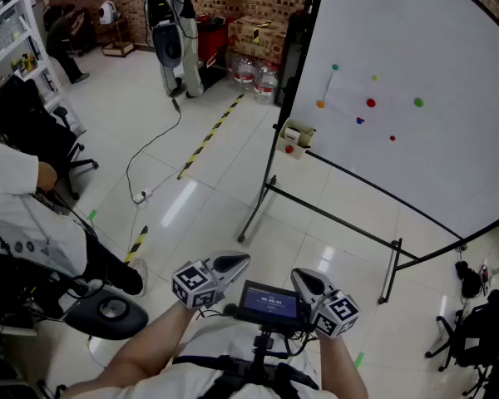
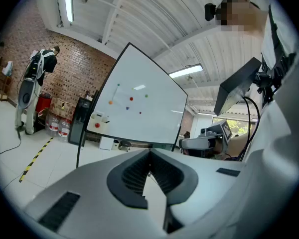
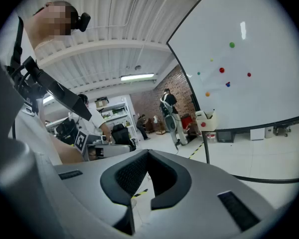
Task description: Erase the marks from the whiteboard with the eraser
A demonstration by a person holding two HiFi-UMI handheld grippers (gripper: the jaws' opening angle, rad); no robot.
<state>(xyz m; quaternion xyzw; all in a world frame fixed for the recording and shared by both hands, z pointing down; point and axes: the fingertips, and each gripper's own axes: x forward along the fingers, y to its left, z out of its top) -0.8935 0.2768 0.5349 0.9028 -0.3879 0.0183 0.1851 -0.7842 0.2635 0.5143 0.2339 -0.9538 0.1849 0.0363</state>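
Since both grippers sit well short of the whiteboard [image 1: 416, 56], I'd say this is the very start: nothing is picked up and no wiping is under way. The left gripper [image 1: 237, 263] has its jaws pressed together with nothing between them, and the right gripper [image 1: 302, 278] is the same, closed and empty. Both are tucked in near the person's body, either side of a small screen [image 1: 270, 302], pointing roughly toward the board's stand.

On the whiteboard itself there's a scatter of coloured dots [image 1: 370, 102], red, green, orange and a few smaller ones, mostly in its lower left part. Honestly can't tell if they're pen marks or magnets from this far off.

Next move, as I read it: get closer to the board and find the eraser, then open one set of jaws to take it. Problem is I can't pick out an eraser anywhere. Best guess is the little box [image 1: 297, 133] hanging at the whiteboard's lower left corner, with something red on it, but its contents are too small to read. The board's right edge is also cut off in the head view.
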